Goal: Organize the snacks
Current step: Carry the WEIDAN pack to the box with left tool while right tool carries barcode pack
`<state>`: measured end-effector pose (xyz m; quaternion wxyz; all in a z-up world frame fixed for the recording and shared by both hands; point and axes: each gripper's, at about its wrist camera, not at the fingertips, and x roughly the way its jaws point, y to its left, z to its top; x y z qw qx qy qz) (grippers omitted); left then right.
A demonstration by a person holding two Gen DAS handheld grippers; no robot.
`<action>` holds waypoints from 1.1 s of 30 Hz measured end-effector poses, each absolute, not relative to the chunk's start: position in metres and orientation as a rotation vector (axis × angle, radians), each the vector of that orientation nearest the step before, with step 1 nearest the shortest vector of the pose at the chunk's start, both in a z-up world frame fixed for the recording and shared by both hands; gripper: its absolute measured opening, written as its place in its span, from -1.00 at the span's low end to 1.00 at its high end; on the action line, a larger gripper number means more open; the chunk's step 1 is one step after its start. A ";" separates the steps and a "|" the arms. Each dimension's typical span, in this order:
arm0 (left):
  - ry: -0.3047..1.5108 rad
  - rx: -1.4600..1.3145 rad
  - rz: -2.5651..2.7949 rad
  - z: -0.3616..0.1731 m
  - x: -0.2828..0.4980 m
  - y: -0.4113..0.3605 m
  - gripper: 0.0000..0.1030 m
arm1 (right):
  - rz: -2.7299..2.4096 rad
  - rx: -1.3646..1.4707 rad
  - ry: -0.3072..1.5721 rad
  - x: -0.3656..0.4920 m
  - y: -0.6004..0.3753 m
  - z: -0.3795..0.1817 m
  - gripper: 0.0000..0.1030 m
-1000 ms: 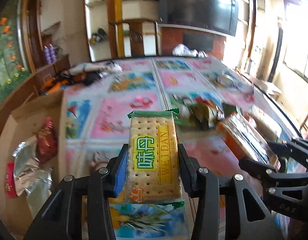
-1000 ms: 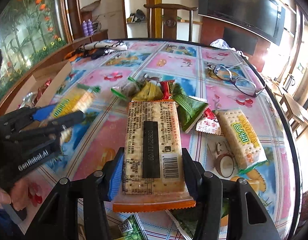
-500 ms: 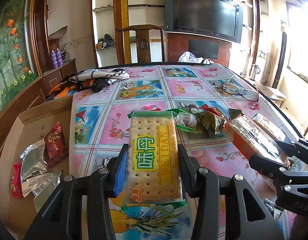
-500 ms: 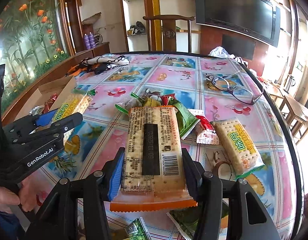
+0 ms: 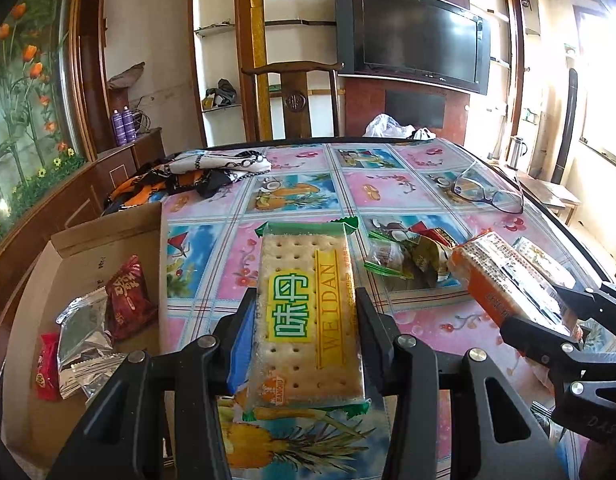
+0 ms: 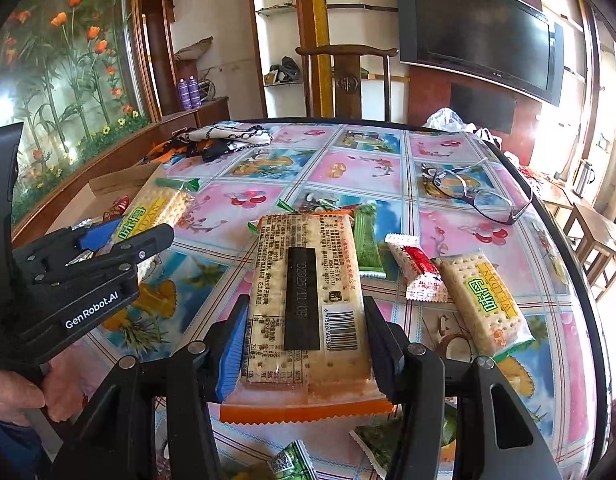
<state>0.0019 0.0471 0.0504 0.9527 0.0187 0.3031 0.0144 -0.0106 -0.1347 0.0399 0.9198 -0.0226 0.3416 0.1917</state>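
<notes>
Green-edged cracker pack (image 5: 308, 316), orange-edged pack (image 6: 306, 312), pink/blue fruit-print tablecloth (image 6: 347, 168).

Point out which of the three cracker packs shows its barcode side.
The orange-edged cracker pack clamped in the right tool; both green-edged packs, one in the left tool, one on the table, show yellow labels.

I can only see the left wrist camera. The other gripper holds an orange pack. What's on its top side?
Observer: In the right wrist view, the orange cracker pack in the right gripper shows small print, a black strip and a barcode.
Operator: Any snacks hiding behind it?
Observer: Yes, a red-and-white sachet lies on the table just right of it.
Operator: Who holds my gripper?
Observer: A bare hand grips the handle of the left gripper, which clamps the green cracker pack.
</notes>
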 end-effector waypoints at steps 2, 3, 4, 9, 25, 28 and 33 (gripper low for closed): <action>0.611 0.035 0.032 0.051 0.001 0.048 -0.13 | 0.390 -0.048 0.689 -0.012 -0.135 0.041 0.11; 0.608 0.036 0.034 0.052 0.000 0.048 -0.13 | 0.390 -0.049 0.685 -0.012 -0.134 0.041 0.11; 0.607 0.039 0.036 0.052 0.000 0.048 -0.13 | 0.390 -0.050 0.683 -0.013 -0.134 0.041 0.11; 0.594 0.050 0.043 0.053 -0.002 0.047 -0.13 | 0.383 -0.055 0.680 -0.012 -0.133 0.039 0.11; 0.581 0.047 0.044 0.057 -0.005 0.050 -0.13 | 0.386 -0.026 0.677 -0.011 -0.130 0.041 0.11; 0.574 0.046 0.048 0.060 -0.005 0.050 -0.13 | 0.395 -0.023 0.671 -0.013 -0.127 0.042 0.11; 0.571 0.042 0.057 0.062 -0.007 0.052 -0.13 | 0.404 -0.021 0.670 -0.015 -0.122 0.042 0.11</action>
